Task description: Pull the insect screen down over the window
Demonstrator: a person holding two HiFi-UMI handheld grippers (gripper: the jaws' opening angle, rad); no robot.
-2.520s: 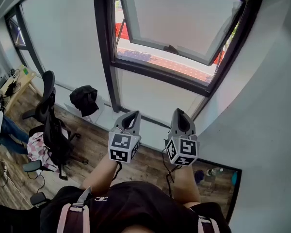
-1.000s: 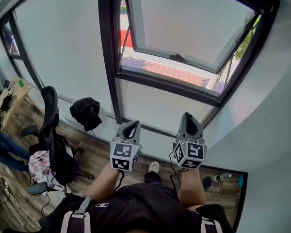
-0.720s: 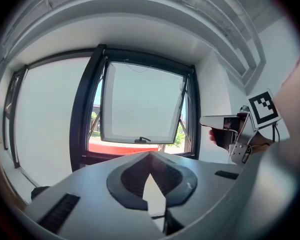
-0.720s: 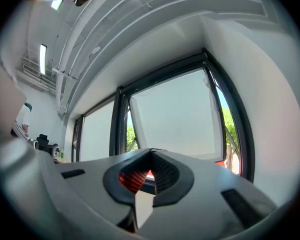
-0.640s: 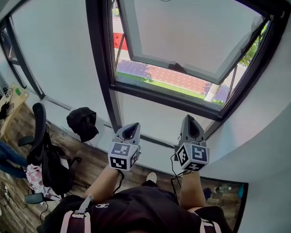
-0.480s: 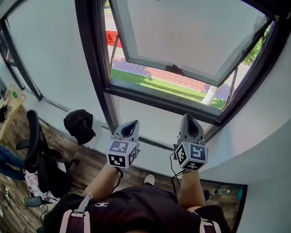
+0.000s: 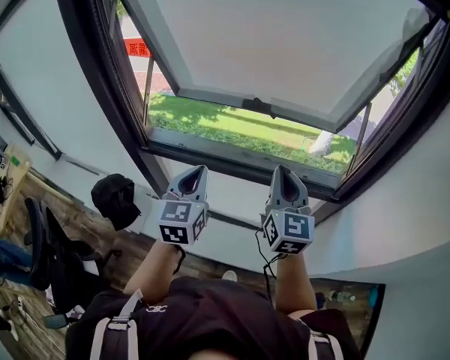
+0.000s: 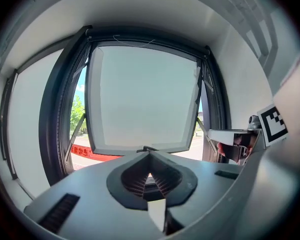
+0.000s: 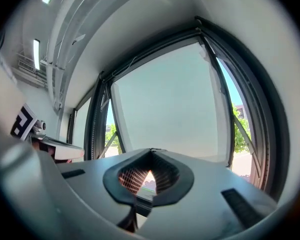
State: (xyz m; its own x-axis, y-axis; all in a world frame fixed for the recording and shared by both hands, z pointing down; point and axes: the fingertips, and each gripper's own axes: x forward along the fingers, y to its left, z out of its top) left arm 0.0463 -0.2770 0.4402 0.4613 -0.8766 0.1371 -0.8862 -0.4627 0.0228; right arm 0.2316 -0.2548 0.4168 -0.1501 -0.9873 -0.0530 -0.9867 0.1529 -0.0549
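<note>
A dark-framed window fills the upper head view. Its frosted sash is swung outward, with a dark handle on its lower rail and grass showing below it. I cannot make out the insect screen itself. My left gripper and right gripper are held side by side just before the lower frame rail, pointing at the window. Both are shut with nothing between their jaws. The left gripper view shows the left gripper facing the sash. In the right gripper view the right gripper faces the sash.
A black bag sits by the wall at lower left, with an office chair on the wood floor beside it. A white wall curves in close on the right. A bottle lies on the floor there.
The window has grown larger and nearer in the head view, and grass now shows under the sash. Both grippers have moved toward the window together, still shut and side by side.
</note>
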